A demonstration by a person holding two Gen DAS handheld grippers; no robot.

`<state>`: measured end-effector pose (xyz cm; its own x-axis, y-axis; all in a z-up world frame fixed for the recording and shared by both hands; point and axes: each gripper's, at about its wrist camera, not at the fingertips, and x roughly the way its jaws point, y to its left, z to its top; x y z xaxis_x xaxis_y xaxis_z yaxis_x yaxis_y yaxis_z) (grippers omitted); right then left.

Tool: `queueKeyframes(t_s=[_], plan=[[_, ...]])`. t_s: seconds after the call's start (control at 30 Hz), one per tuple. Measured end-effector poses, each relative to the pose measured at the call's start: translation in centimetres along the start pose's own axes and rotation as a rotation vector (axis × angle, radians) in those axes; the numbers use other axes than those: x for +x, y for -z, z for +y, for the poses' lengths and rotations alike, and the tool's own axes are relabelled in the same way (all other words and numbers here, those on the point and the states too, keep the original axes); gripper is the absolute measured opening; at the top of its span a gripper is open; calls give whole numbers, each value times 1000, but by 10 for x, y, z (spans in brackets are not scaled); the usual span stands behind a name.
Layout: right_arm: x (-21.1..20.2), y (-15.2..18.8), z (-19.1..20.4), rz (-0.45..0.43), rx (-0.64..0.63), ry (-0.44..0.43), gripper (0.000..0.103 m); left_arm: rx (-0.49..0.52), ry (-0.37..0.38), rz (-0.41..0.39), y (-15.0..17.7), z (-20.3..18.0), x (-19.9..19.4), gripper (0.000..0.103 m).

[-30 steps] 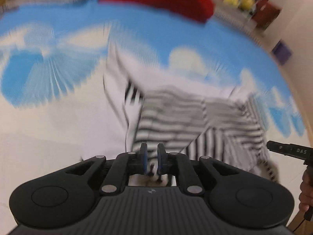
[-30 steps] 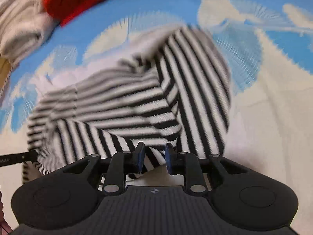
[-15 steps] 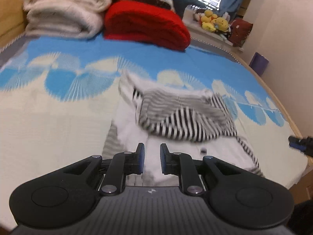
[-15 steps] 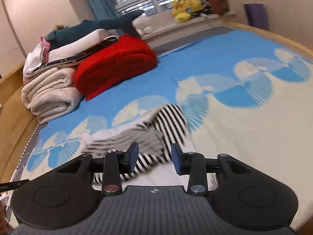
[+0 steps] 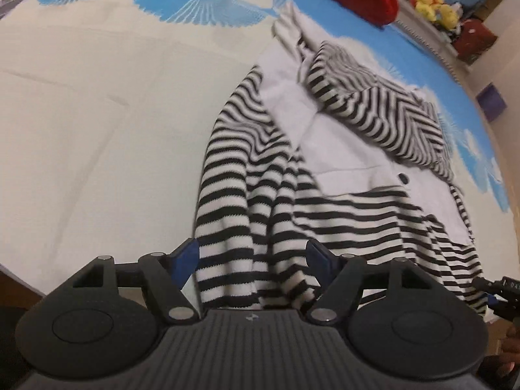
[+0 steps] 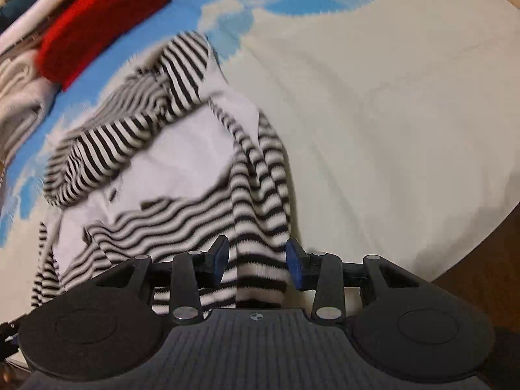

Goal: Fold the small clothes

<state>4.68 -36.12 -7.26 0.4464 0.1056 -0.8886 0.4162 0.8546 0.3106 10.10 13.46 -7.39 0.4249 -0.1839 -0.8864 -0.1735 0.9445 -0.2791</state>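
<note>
The stripy top [image 5: 328,149] lies on the bed [image 5: 97,113], its near edge between my left claw [image 5: 252,258] and right claw [image 6: 256,258]. Both claws are wide apart. A red blanket [image 6: 97,26] sits far behind.

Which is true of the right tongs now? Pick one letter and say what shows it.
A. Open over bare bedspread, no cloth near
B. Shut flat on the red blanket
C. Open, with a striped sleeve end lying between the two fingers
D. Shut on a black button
C. The right tongs stand open, and the cuff end of the striped garment lies in the gap between the blue pads.
</note>
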Motion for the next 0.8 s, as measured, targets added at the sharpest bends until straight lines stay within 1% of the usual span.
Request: queueKeyframes(t_s=[0.07, 0.13, 0.17, 0.27, 0.4, 0.47, 0.5, 0.53, 0.57, 0.6, 0.63, 0.73, 0.8], plan=[[4, 4, 1, 7, -9, 27, 47, -31, 3, 22, 0, 1, 5, 78], [8, 6, 0, 11, -3, 46, 47, -40, -7, 38, 0, 1, 11, 80], [9, 6, -2, 10, 27, 32, 47, -36, -16, 44, 1, 0, 13, 80], [12, 7, -10, 8, 57, 31, 47, -10, -35, 67, 3, -4, 22, 80], [13, 7, -18, 9, 91, 13, 47, 26, -66, 68, 5, -8, 30, 79], [10, 7, -17, 0, 93, -4, 47, 68, -89, 59, 5, -11, 30, 69], [9, 7, -16, -5, 83, -11, 47, 96, -102, 54, 5, -14, 30, 51], [9, 8, -15, -8, 72, -14, 47, 115, -103, 51, 5, -15, 30, 25], [9, 8, -14, -9, 68, -19, 47, 124, -90, 50, 5, -15, 30, 13], [10, 8, -14, -7, 68, -25, 47, 116, -69, 45, 4, -15, 28, 8], [10, 8, -14, -5, 71, -28, 47, 105, -71, 29, 4, -13, 24, 8], [13, 6, -11, -4, 76, -38, 47, 58, -109, -16, 3, -2, 11, 8], [12, 5, -8, -15, 77, -41, 48, 19, -91, 4, 4, 7, 10, 8]])
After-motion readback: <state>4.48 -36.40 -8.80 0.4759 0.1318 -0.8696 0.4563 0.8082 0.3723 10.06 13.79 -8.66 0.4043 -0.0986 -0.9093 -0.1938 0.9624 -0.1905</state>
